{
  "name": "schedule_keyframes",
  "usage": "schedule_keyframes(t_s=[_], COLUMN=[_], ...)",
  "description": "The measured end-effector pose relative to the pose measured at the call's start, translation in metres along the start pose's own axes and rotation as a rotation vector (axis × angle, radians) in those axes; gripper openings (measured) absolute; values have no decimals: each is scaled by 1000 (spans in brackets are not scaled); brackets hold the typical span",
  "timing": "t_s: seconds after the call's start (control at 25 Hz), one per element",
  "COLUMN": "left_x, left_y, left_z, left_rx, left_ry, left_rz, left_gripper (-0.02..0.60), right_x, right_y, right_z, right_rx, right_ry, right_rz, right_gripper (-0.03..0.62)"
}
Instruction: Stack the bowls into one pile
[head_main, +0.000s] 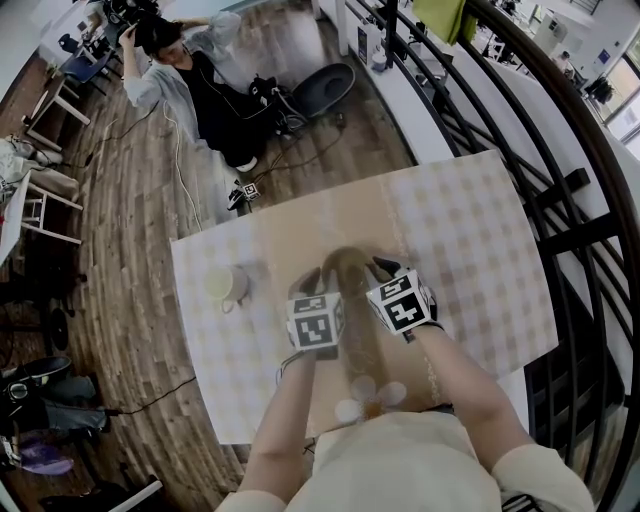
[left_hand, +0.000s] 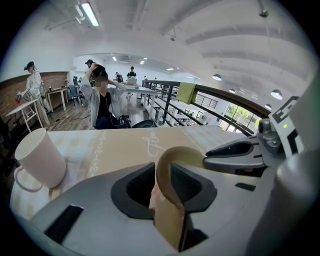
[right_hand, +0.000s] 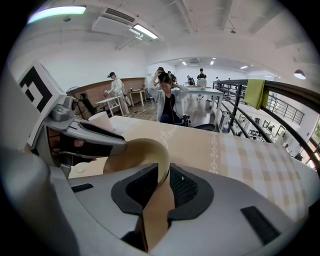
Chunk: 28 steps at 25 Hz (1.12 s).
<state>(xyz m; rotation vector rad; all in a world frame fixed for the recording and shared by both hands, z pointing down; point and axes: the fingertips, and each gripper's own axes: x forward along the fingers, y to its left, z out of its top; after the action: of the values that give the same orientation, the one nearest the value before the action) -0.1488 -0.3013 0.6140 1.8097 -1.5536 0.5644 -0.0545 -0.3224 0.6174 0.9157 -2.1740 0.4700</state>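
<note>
A brown bowl (head_main: 347, 270) stands on the beige runner in the middle of the table, between both grippers. My left gripper (head_main: 314, 291) is at its left rim. In the left gripper view the bowl's rim (left_hand: 181, 154) stands up between the jaws of the left gripper (left_hand: 163, 183), and the pads look slightly off it. My right gripper (head_main: 384, 277) is at the bowl's right rim. In the right gripper view the right gripper (right_hand: 164, 187) has its pads pressed on the bowl's wall (right_hand: 136, 151). Whether it is one bowl or a nested pile I cannot tell.
A pale mug (head_main: 228, 285) stands on the checked tablecloth (head_main: 470, 250) left of the bowl, also in the left gripper view as the mug (left_hand: 39, 157). A person (head_main: 205, 75) stands on the wooden floor beyond the far edge. A black railing (head_main: 560, 200) runs along the right.
</note>
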Motion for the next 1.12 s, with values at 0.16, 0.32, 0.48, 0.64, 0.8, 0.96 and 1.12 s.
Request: schedule_keyframes(t_s=[0.16, 0.32, 0.48, 0.64, 0.8, 0.96, 1.12], left_x=[-12, -5, -13, -25, -35, -54, -69], left_y=[-9, 10, 10, 7, 2, -20, -22], left_z=[13, 0, 8, 16, 16, 25, 23], left_rx=[-3, -3, -12, -28, -54, -95, -122], left_ry=[-17, -35, -81, -132, -168, -209, -257], left_rz=[15, 23, 38, 45, 50, 40, 46], left_gripper=[105, 131, 149, 158, 158, 149, 81], right_x=[-19, -3, -9, -20, -34, -58, -68], right_y=[-6, 7, 12, 19, 23, 21, 31], right_z=[12, 11, 23, 31, 35, 42, 44], right_rx=[-6, -14, -29, -41, -60, -73, -74], right_ry=[-19, -63, -116, -157, -191, -225, -267], right_rz=[6, 8, 17, 40, 64, 86, 90], right_gripper=[63, 63, 64, 64, 64, 63, 63])
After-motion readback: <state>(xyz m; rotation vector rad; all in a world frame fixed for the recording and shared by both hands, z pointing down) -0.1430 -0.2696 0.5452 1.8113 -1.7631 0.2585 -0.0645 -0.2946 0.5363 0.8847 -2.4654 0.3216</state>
